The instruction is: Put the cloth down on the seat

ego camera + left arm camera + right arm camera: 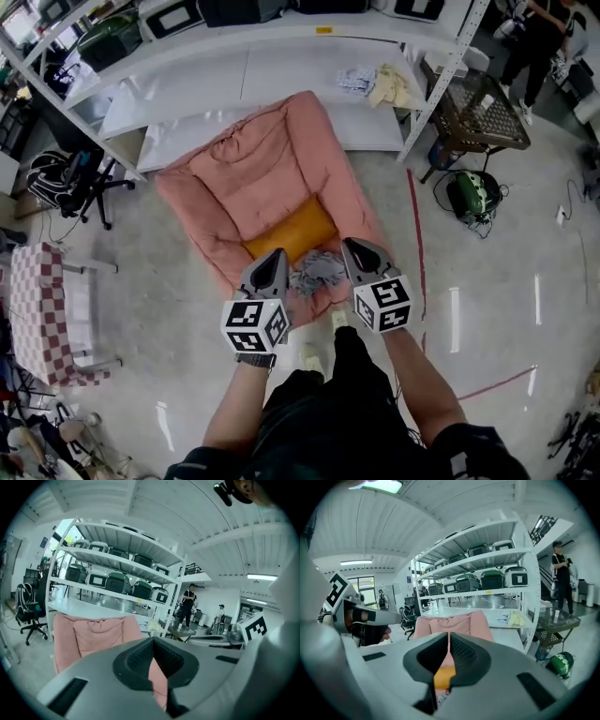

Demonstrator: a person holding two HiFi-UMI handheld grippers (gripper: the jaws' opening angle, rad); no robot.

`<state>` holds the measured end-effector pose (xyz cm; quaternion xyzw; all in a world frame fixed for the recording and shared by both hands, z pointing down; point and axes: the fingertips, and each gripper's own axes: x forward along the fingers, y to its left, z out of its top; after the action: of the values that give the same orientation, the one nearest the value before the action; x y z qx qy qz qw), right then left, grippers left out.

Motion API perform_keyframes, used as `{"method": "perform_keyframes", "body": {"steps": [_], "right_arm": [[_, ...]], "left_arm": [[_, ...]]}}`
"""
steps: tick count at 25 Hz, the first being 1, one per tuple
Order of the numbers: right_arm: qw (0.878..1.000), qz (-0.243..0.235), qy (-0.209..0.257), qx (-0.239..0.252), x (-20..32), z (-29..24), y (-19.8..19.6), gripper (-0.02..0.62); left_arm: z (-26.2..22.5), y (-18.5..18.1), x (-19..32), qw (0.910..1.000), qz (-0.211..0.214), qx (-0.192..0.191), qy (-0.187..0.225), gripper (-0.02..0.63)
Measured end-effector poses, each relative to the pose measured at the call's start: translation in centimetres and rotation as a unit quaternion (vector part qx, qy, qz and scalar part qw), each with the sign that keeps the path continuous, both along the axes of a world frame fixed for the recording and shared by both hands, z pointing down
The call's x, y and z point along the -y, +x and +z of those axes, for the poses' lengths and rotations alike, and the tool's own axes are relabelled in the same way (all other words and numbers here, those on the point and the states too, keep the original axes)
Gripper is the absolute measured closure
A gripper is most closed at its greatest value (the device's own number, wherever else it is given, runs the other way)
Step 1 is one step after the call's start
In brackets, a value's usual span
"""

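Note:
A grey patterned cloth (317, 272) lies bunched on the front part of the pink floor seat (262, 169), just before its orange cushion (291, 230). My left gripper (279, 253) and right gripper (349, 244) hover above the cloth, one at each side, both shut and with nothing between their jaws. In the left gripper view the gripper (152, 641) points over the pink seat (93, 634). In the right gripper view the gripper (448, 634) points at the seat's back (454, 623), and the orange cushion (443, 677) shows through the slit below the tips.
A white shelf rack (281, 66) stands behind the seat, with folded cloths (380, 84) on its low shelf. A black office chair (70, 183) and a checkered stool (42, 300) stand at left. At right are a mesh table (483, 108), a green device (473, 192) and a person (539, 37).

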<state>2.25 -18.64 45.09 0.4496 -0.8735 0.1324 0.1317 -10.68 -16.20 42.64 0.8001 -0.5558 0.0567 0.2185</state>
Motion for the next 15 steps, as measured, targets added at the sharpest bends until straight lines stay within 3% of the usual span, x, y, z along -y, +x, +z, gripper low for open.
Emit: {"method": "perform_keyframes", "body": {"steps": [15], "right_arm": [[0.993,-0.004,0.109,0.034,-0.8,-14.8,0.7,0.583]], "left_arm": [[-13.3,-2.9,-1.5,0.9965,-0.017,0.019,0.079,0.601]]}}
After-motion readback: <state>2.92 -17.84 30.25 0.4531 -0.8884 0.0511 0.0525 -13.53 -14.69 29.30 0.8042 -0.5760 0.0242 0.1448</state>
